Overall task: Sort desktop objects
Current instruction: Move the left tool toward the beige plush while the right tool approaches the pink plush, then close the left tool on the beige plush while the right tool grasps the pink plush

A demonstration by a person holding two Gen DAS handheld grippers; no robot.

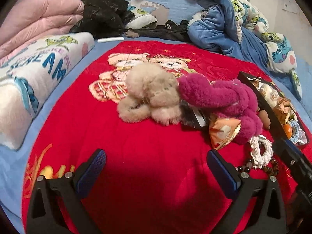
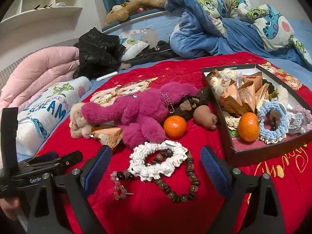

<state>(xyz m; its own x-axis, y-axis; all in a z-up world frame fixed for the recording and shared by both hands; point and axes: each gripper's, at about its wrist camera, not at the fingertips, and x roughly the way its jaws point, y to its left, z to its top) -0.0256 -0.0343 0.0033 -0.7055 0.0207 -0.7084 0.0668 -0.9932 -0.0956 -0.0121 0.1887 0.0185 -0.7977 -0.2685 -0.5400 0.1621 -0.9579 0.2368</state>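
A beige plush (image 1: 152,93) and a magenta plush (image 1: 218,95) lie on the red blanket (image 1: 136,146). My left gripper (image 1: 156,167) is open and empty, short of the beige plush. My right gripper (image 2: 154,165) is open and empty, its fingers either side of a white crochet scrunchie (image 2: 156,162) and a brown bead bracelet (image 2: 181,183). A loose orange (image 2: 175,126) and a brown figurine (image 2: 204,117) lie beside a dark tray (image 2: 253,152). The tray holds a second orange (image 2: 248,126), a blue scrunchie (image 2: 272,124) and snack packets (image 2: 239,95).
A pink bead bracelet (image 2: 119,183) lies left of the scrunchie. An orange snack packet (image 2: 109,136) sits under the magenta plush (image 2: 136,113). A printed pillow (image 1: 29,81), a pink quilt (image 1: 39,19), black clothes (image 1: 103,11) and a blue blanket (image 1: 224,23) ring the red blanket.
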